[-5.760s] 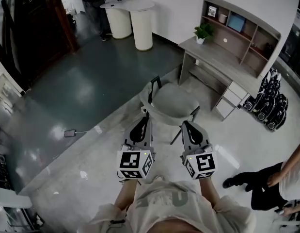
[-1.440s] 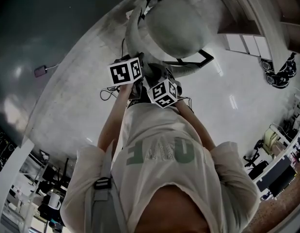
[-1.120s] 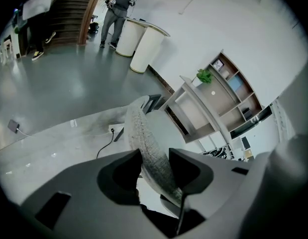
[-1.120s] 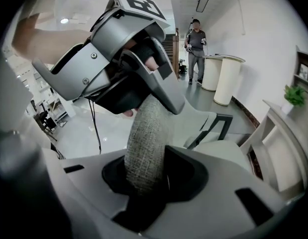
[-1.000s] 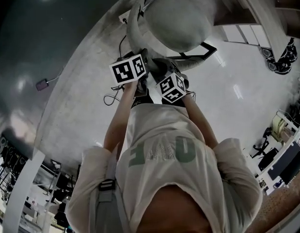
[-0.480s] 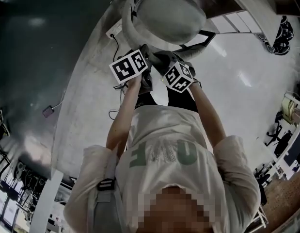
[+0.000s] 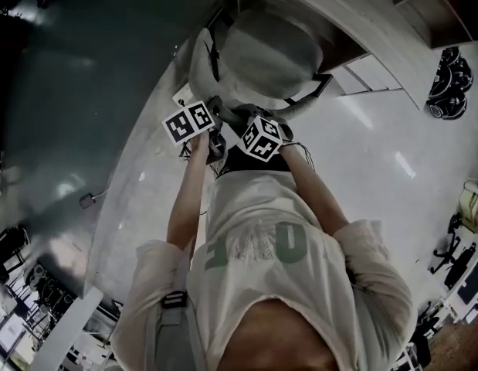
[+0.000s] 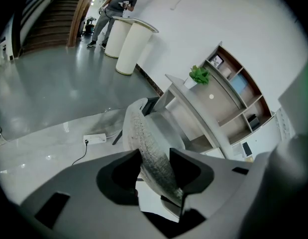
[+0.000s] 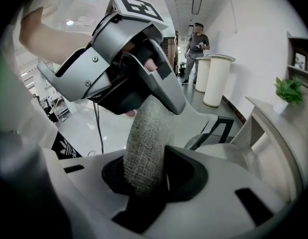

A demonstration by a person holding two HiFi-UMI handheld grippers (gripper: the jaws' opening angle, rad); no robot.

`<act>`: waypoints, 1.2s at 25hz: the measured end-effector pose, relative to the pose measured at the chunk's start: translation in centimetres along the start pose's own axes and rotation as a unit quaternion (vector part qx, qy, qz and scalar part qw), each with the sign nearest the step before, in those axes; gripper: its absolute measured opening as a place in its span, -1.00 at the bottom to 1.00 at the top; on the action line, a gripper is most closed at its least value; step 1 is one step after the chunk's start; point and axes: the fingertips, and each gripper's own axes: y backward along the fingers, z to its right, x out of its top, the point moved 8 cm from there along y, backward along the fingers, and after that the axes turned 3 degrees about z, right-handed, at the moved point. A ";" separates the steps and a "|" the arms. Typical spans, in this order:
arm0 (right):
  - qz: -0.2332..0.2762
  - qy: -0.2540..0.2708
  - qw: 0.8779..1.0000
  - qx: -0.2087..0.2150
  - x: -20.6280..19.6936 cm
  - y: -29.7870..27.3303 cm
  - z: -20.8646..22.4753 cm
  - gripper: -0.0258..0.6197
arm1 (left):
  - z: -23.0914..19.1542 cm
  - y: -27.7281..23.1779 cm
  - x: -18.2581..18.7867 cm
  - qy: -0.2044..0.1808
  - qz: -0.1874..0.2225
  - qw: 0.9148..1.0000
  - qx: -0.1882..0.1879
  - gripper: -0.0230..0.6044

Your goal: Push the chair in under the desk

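Grey floor (image 7: 107, 91); chair (image 7: 269, 52) at 12 o'clock, seat reaching desk (image 7: 362, 33) edge; left gripper (image 8: 154, 163), right gripper (image 9: 144, 173) each clamped on backrest rim (image 8: 150, 151); uneven push risked skewing chair into desk frame

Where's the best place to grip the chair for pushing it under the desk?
Grip the top rim of the backrest, coming from behind, opposite the desk. The rim is a narrow padded band that fits between the fingers; the left gripper and right gripper are shut on it side by side, facing the desk.
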 end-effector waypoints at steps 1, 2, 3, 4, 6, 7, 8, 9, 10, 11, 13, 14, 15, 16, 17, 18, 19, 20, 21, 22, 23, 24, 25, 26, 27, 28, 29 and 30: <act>0.001 0.000 1.000 -0.001 0.0 0.0 0.8 -0.59 | 0.5 -0.6 0.4 0.000 0.003 1.000 0.004 -0.32; 0.001 0.000 1.000 -0.001 0.0 0.1 1.6 -0.59 | 0.9 -1.1 0.9 0.000 0.004 1.000 0.007 -0.32; 0.002 0.000 1.000 -0.002 0.0 0.1 2.4 -0.59 | 1.3 -1.6 1.3 -0.001 0.004 1.000 0.010 -0.32; 0.003 -0.001 1.000 -0.002 -0.1 0.2 3.0 -0.59 | 1.7 -2.1 1.6 -0.004 0.003 1.000 0.012 -0.32; 0.004 -0.005 1.000 -0.006 -0.2 0.4 4.3 -0.59 | 2.6 -3.0 2.2 -0.008 0.000 1.000 0.013 -0.32; 0.005 -0.007 1.000 -0.010 -0.2 0.5 5.0 -0.59 | 3.0 -3.5 2.7 -0.010 0.001 1.000 0.013 -0.32; 0.005 -0.009 1.000 -0.013 -0.1 0.5 5.8 -0.59 | 3.4 -4.0 3.2 -0.012 0.002 1.000 0.013 -0.32; 0.005 -0.010 1.000 -0.015 0.0 0.5 6.5 -0.59 | 3.7 -4.5 3.7 -0.013 0.003 1.000 0.013 -0.32; 0.005 -0.011 1.000 -0.017 0.1 0.5 7.1 -0.59 | 4.0 -4.9 4.1 -0.015 0.003 1.000 0.014 -0.32; 0.005 -0.011 1.000 -0.018 0.1 0.5 7.7 -0.59 | 4.3 -5.4 4.5 -0.017 0.002 1.000 0.014 -0.32; 0.004 -0.012 1.000 -0.019 0.0 0.6 8.9 -0.59 | 5.0 -6.3 5.2 -0.018 0.000 1.000 0.015 -0.32; 0.004 -0.012 1.000 -0.020 -0.1 0.6 9.6 -0.59 | 5.4 -6.7 5.5 -0.018 0.000 1.000 0.016 -0.33; 0.003 -0.012 1.000 -0.019 -0.1 0.7 10.2 -0.59 | 5.8 -7.1 5.8 -0.018 0.000 1.000 0.018 -0.33; 0.003 -0.013 1.000 -0.019 -0.2 0.8 10.9 -0.59 | 6.3 -7.6 6.1 -0.018 0.000 1.000 0.020 -0.33; 0.004 -0.015 1.000 -0.020 -0.3 0.9 11.5 -0.59 | 6.7 -8.0 6.4 -0.018 0.001 1.000 0.023 -0.33; 0.004 -0.018 1.000 -0.021 -0.4 1.1 12.1 -0.59 | 7.2 -8.4 6.6 -0.018 0.002 1.000 0.024 -0.33; 0.004 -0.019 1.000 -0.022 -0.6 1.2 12.6 -0.59 | 7.6 -8.8 6.7 -0.017 0.003 1.000 0.025 -0.33; 0.003 -0.020 1.000 -0.022 -0.7 1.4 13.2 -0.59 | 7.9 -9.2 6.9 -0.015 0.003 1.000 0.024 -0.33; 0.003 -0.019 1.000 -0.022 -0.8 1.6 13.7 -0.59 | 8.3 -9.5 7.0 -0.014 0.003 1.000 0.023 -0.33; 0.002 -0.018 1.000 -0.022 -0.9 1.8 14.2 -0.58 | 8.7 -9.9 7.2 -0.013 0.003 1.000 0.022 -0.33; 0.002 -0.017 1.000 -0.023 -1.1 1.9 14.8 -0.59 | 9.0 -10.2 7.4 -0.012 0.002 1.000 0.020 -0.33; 0.002 -0.017 1.000 -0.025 -1.2 2.1 15.2 -0.58 | 9.4 -10.6 7.5 -0.012 0.002 1.000 0.018 -0.33; 0.003 -0.018 0.999 -0.028 -1.3 2.2 15.7 -0.58 | 9.7 -10.9 7.6 -0.012 0.002 1.000 0.017 -0.33; 0.003 -0.019 0.999 -0.030 -1.4 2.3 16.2 -0.58 | 10.0 -11.2 7.8 -0.011 0.002 1.000 0.016 -0.33; 0.003 -0.020 0.999 -0.031 -1.5 2.4 16.6 -0.58 | 10.3 -11.6 8.0 -0.011 0.001 1.000 0.015 -0.33; 0.003 -0.021 0.999 -0.031 -1.6 2.4 17.0 -0.58 | 10.5 -11.9 8.2 -0.010 0.000 1.000 0.016 -0.33; 0.003 -0.022 0.999 -0.030 -1.7 2.6 17.5 -0.58 | 10.8 -12.2 8.3 -0.009 -0.001 1.000 0.015 -0.33; 0.003 -0.022 0.999 -0.029 -1.8 2.7 17.9 -0.58 | 11.2 -12.5 8.4 -0.008 -0.001 1.000 0.014 -0.33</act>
